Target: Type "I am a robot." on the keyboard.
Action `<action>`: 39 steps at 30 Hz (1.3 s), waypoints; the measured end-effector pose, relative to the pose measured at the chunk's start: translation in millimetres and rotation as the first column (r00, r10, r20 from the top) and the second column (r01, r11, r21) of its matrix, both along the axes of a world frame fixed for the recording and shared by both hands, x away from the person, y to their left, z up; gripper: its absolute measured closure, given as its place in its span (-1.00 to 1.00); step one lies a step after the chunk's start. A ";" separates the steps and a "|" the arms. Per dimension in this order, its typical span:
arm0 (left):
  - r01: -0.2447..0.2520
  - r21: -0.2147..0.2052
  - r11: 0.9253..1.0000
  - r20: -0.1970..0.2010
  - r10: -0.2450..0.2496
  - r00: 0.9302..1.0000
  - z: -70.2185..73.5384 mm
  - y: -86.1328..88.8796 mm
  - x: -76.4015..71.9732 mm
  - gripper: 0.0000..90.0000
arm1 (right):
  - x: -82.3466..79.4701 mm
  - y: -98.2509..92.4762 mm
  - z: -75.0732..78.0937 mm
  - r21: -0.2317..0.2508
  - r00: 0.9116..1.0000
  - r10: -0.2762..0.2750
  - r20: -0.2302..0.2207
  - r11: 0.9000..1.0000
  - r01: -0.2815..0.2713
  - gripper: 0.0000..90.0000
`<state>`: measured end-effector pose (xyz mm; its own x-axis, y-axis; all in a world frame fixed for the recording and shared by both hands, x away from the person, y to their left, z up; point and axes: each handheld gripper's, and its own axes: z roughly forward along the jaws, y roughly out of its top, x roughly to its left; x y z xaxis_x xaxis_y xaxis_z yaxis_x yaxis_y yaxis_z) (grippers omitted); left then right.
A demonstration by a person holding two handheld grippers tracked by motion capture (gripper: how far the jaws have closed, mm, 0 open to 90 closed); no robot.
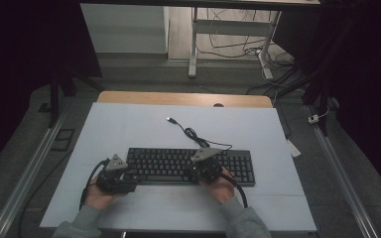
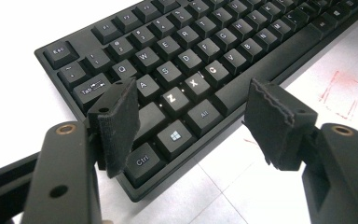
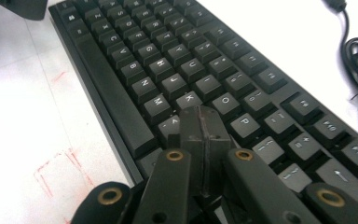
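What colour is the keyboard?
Black with white letters; the keyboard shows best in the left gripper view.

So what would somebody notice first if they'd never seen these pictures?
Probably the black keyboard lying across the white table, with its loose USB cable curled behind it. Next, the two hand-held tools at its front edge: the left gripper hovers with jaws wide open over the Ctrl corner, while the right gripper is pinched shut, tips down among the keys below K.
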<state>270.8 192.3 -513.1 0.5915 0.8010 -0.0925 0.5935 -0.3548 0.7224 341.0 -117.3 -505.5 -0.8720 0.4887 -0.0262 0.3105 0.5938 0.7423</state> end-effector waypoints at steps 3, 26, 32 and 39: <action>0.001 0.001 1.000 0.003 -0.001 1.000 0.3 0.1 -0.3 -0.22 | -0.1 -5.0 3.4 0.032 1.000 -0.011 0.003 0.999 0.011 0.77; -0.019 -0.010 1.000 -0.004 0.019 1.000 -1.2 1.7 0.8 -0.25 | -15.3 -49.7 6.3 0.120 0.997 -0.052 0.051 0.992 0.045 0.25; -0.015 -0.020 1.000 -0.002 0.015 1.000 -0.6 1.4 -0.1 -0.27 | -17.6 -51.7 6.4 0.096 0.997 -0.041 0.066 0.995 0.034 0.23; -0.005 -0.030 1.000 0.006 0.005 1.000 1.1 0.8 -4.7 -0.29 | -25.5 -70.0 9.1 0.098 0.995 -0.064 0.079 0.994 0.056 0.18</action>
